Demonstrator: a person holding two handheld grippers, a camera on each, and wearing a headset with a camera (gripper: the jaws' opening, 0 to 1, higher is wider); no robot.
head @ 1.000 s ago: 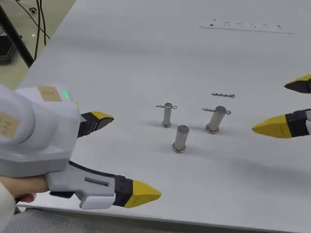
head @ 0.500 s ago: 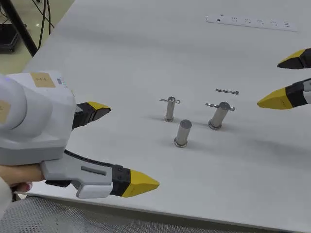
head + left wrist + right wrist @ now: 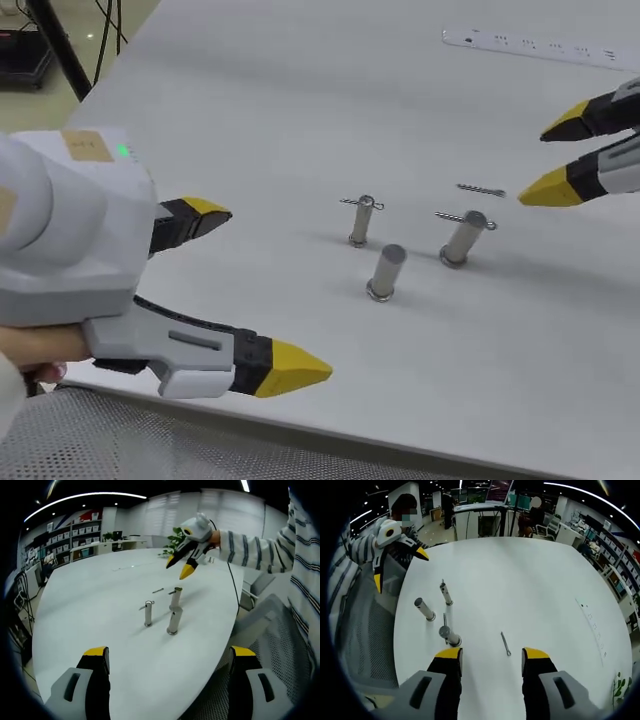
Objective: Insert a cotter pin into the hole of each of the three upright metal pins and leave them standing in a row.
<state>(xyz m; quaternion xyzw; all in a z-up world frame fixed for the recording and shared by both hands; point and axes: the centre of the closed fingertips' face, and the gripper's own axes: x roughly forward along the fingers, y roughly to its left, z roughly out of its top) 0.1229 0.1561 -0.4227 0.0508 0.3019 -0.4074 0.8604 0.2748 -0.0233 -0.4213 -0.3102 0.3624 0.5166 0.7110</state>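
The right gripper (image 3: 533,165) is closing on the loose cotter pin (image 3: 481,190), lying flat ahead of its spread jaws, lengthwise along them; the left gripper (image 3: 278,292) is gaping wide.

The right tool (image 3: 533,166) is running off the right edge of the head view, with its body cut away. The left tool (image 3: 278,292) is losing its rear to the left edge. The power strip (image 3: 540,48) by the far edge of the surface (image 3: 300,100) is being clipped at the right. The bare metal pin (image 3: 385,272) is showing too small for its hole to be made out. The loose cotter pin (image 3: 481,190) is reading as a thin sliver, too fine to tell its shape.
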